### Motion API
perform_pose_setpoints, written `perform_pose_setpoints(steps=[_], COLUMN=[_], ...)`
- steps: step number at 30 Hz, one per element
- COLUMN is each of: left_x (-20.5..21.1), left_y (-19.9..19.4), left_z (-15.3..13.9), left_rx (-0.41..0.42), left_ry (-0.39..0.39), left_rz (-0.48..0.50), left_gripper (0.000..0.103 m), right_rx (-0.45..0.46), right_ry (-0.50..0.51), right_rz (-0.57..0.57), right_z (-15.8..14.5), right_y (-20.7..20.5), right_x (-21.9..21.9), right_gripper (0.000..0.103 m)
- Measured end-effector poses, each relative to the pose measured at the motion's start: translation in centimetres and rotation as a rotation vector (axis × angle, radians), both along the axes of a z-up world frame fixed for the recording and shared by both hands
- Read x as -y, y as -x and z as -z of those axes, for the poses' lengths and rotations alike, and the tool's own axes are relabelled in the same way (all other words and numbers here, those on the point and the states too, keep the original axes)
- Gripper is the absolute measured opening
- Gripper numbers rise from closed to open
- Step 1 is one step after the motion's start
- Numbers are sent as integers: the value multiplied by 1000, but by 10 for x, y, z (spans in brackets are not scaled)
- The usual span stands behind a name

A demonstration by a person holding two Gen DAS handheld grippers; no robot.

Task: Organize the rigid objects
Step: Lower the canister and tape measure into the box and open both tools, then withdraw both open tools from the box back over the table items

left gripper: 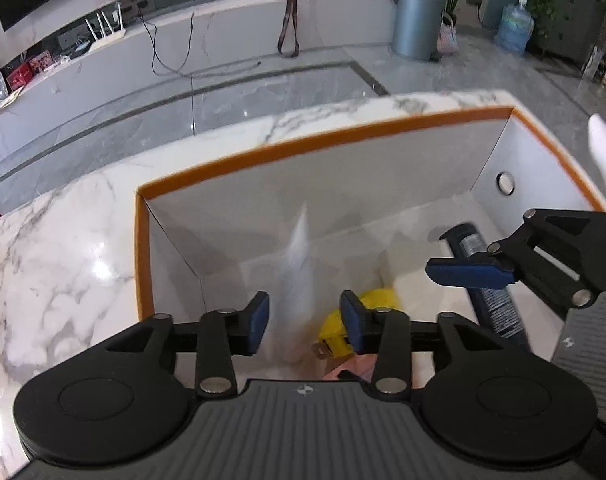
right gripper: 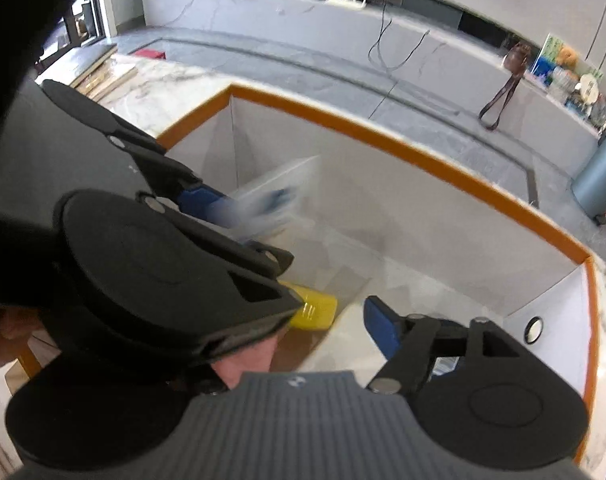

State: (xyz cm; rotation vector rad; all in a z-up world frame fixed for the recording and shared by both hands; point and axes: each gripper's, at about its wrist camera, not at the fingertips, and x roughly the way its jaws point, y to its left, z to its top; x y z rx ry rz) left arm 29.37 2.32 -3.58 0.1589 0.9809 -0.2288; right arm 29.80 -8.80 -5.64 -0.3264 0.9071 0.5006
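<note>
Both grippers hang over an orange-rimmed white box (left gripper: 327, 136) on the marble bench (left gripper: 63, 240). The left gripper (left gripper: 305, 322) has its fingers parted around a blurred, pale, flat item (left gripper: 299, 276) at frame centre; whether the pads touch it is unclear. Below lies a yellow object (left gripper: 377, 300), half hidden by the right-hand finger. The right gripper (left gripper: 469, 272) enters from the right edge, only one blue finger showing, over a dark cylinder (left gripper: 495, 308); its opening cannot be judged.
</note>
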Motion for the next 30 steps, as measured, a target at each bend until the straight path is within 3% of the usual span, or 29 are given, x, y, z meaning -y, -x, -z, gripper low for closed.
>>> perform_pose_setpoints(steps=[3, 17, 30], left_x=[-1, -4, -11], left_y=[9, 63, 136], left_z=[-9, -57, -65], left_rx=[33, 174, 172], left_ry=[16, 94, 232], left_rz=[7, -9, -38], left_gripper=[58, 62, 62], right_rx=[59, 205, 250], right_ry=[13, -28, -132], right_rz=[5, 39, 78], right_z=[-4, -45, -59], right_y=[11, 56, 135], right_x=[1, 12, 42], right_gripper=[76, 81, 82])
